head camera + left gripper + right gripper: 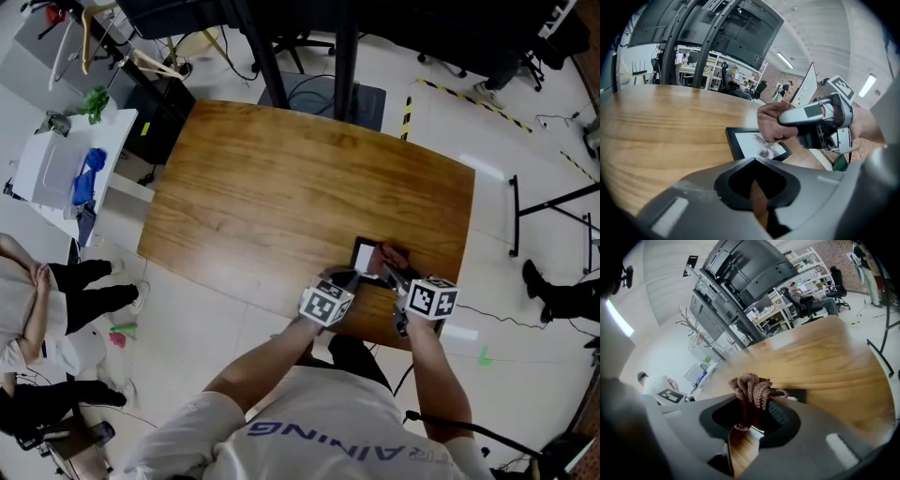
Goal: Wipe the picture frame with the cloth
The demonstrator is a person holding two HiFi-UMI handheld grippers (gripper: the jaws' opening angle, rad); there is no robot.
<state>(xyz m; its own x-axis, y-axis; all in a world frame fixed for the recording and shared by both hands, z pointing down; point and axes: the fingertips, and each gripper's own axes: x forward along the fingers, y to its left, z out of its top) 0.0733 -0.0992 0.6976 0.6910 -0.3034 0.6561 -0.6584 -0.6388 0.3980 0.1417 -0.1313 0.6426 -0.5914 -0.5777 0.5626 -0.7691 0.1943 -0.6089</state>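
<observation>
picture frame: we count one. It has a black edge and a pale picture, and it lies flat on the table close to the near edge, right in front of the person holding the grippers.
cloth: one, brown and knitted, bunched into a wad. In the head view it sits over the right part of the frame.
grippers: two, one in each hand.
right gripper: its two fingers are clamped on the cloth, whose loops bulge out above the tips. In the left gripper view we see the wad over the picture's far right corner, with a dark smudge on the glass below it. We cannot tell whether it presses on the glass.
left gripper: its two fingers are closed together with nothing between them. The tips are at the frame's near edge, and we cannot tell whether they touch it.
marker cubes: two, one on each gripper, both nearer the person than the frame.
table: one, with a wooden top and rounded corners.
side table: one, white, at the far left and well apart from the frame. A blue item lies on it.
bystander: we make out one at the left edge, in a white top and dark trousers.
</observation>
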